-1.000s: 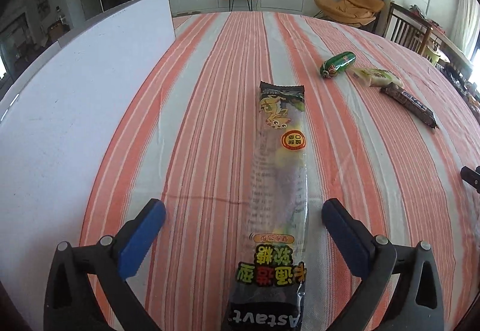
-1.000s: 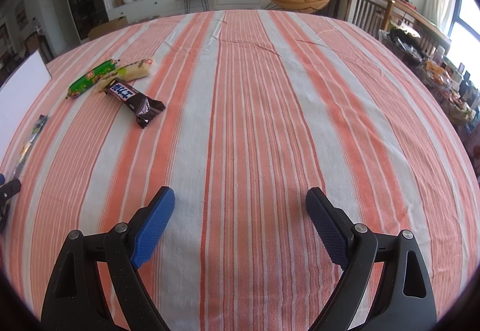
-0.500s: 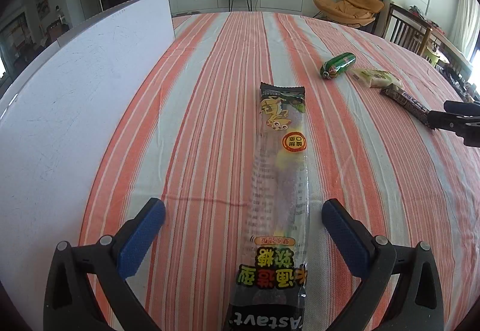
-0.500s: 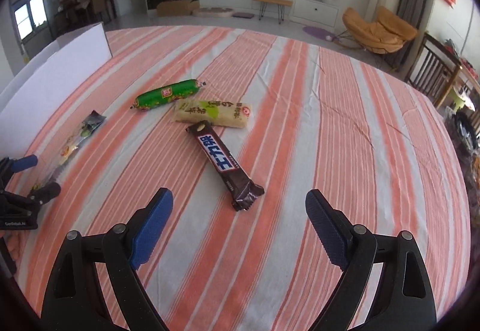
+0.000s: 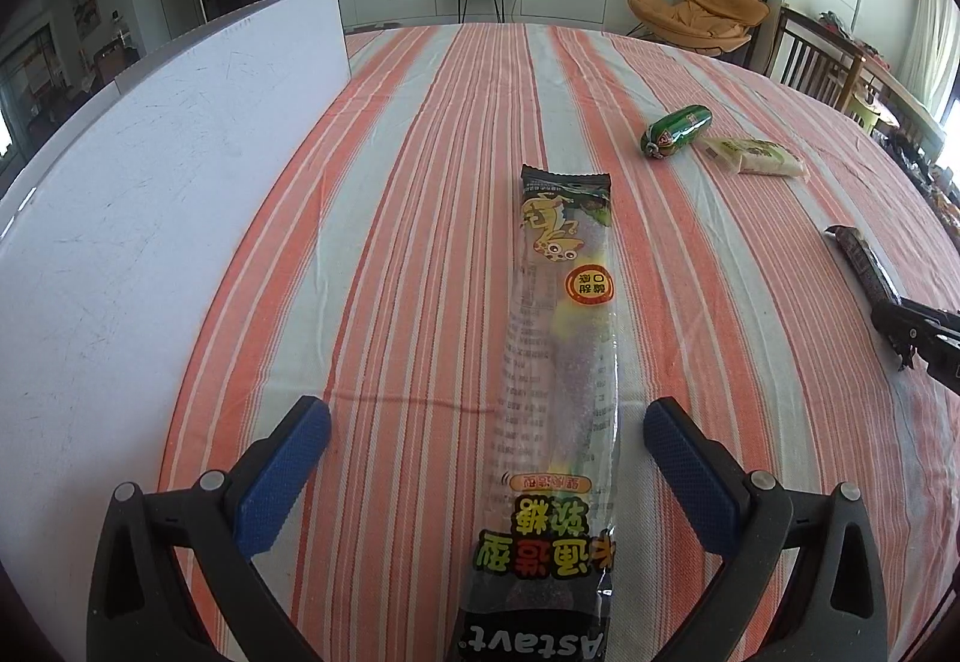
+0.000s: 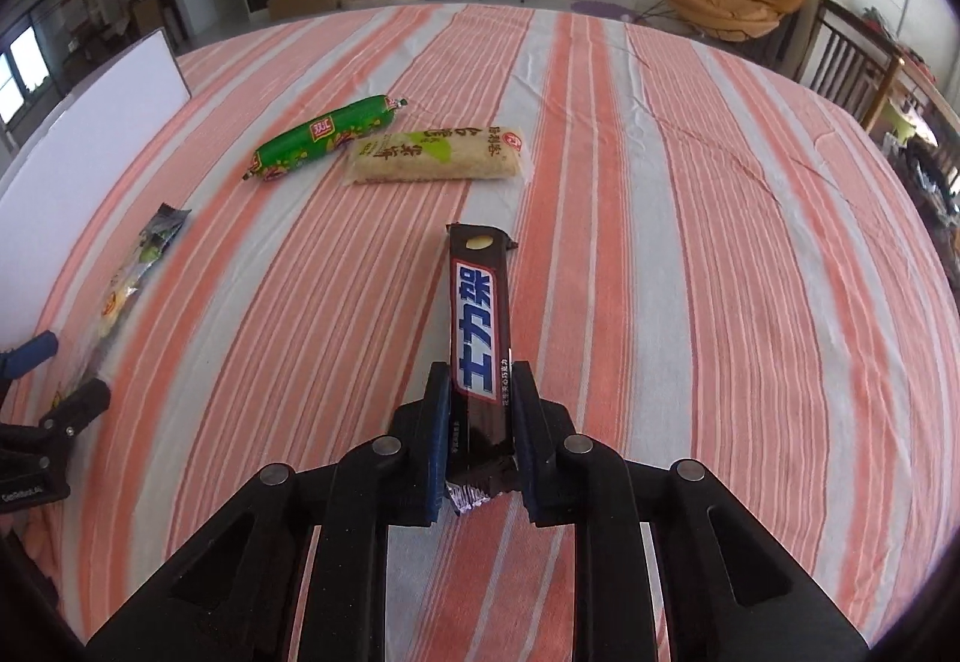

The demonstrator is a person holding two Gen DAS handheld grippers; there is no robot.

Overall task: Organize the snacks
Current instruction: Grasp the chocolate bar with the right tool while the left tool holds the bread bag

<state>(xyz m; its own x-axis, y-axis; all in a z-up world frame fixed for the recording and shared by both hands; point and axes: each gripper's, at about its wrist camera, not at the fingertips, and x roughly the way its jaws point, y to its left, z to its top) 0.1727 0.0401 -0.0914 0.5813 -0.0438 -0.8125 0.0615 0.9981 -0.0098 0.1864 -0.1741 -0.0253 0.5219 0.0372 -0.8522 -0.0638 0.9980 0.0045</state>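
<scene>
Right gripper (image 6: 480, 392) clamps the glossy, flat chocolate bar (image 6: 480, 314).

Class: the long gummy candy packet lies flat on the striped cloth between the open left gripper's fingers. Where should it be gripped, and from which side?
Grip the gummy candy packet across its narrow width near the close end, coming down from above. It lies flat, lengthwise between the left gripper's open fingers, so they already straddle its long edges.

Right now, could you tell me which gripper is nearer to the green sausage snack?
Right. The right gripper, shut on the chocolate bar, sits just short of the green sausage; the open left gripper straddles the long candy packet, farther back.
</scene>
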